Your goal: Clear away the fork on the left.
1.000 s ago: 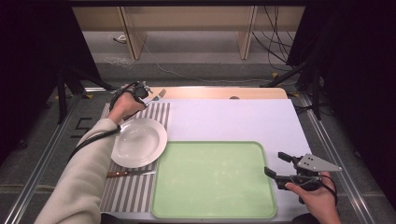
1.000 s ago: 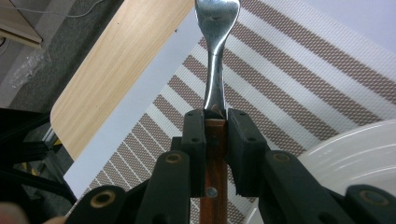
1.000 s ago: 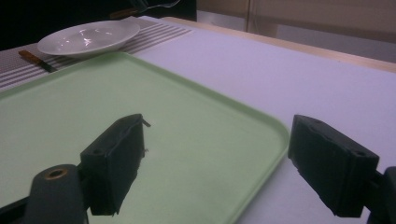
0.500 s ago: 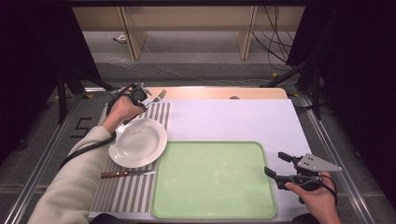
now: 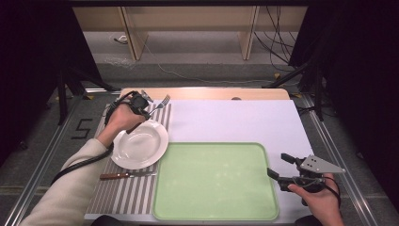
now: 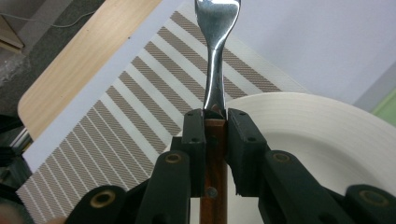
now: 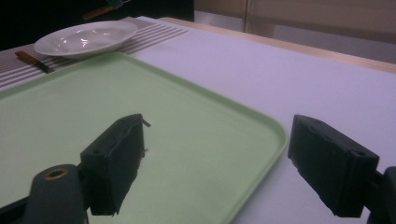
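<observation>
now left gripper (image 6: pixel 215 128) clamps the fork (image 6: pixel 215 51) above the plate (image 6: pixel 322 140).

I see a fork (image 6: pixel 215 51) with a shiny metal neck and a smooth brown wood handle. My left tongs (image 6: pixel 215 122) look like matt black plastic. The plate (image 5: pixel 139 143) is white, smooth and glossy. The mat (image 6: pixel 116 112) under it looks like woven cloth with stripes. The green tray (image 7: pixel 187 135) is smooth plastic with a soft shine. The bench (image 5: pixel 244 120) has a flat, matt white top and a pale wood edge.
</observation>
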Demonstrator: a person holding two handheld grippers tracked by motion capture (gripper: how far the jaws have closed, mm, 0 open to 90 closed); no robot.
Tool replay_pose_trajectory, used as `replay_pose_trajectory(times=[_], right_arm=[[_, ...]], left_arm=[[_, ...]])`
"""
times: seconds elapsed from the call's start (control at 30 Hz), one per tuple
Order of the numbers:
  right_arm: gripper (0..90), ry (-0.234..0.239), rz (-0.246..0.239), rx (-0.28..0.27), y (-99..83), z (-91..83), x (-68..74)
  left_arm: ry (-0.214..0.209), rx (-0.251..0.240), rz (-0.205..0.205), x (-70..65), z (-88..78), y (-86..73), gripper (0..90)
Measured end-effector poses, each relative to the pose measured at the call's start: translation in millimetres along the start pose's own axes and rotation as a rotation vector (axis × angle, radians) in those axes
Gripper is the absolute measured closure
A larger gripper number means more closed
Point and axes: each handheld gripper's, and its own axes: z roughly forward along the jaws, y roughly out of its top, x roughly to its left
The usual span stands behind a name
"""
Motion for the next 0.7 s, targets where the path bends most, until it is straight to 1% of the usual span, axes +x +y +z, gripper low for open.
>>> replay_pose_trajectory(times=[0.03, 0.23, 0.43, 0.57, 0.7], right_arm=[[19.6, 0.0, 0.001, 0.0, 0.1, -0.1, 0.1], [19.6, 0.0, -0.001, 0.002, 0.0, 0.3, -0.1], [19.6, 0.001, -0.002, 0.001, 0.0, 0.3, 0.0], [19.6, 0.001, 0.001, 0.0, 0.1, 0.1, 0.2], [19.6, 0.001, 0.001, 0.001, 0.0, 0.2, 0.2]], left_arm=[[-0.005, -0.006, -0.009, -2.1, -0.6, -1.4, 77.2], [-0.025, -0.018, -0.027, -16.8, -5.2, -8.0, 77.2], [-0.051, -0.033, -0.007, -38.0, -17.9, -9.1, 77.2], [-0.074, -0.048, -0.018, -51.5, -24.4, -11.0, 77.2], [-0.095, -0.048, -0.01, -66.4, -27.9, -14.4, 77.2]])
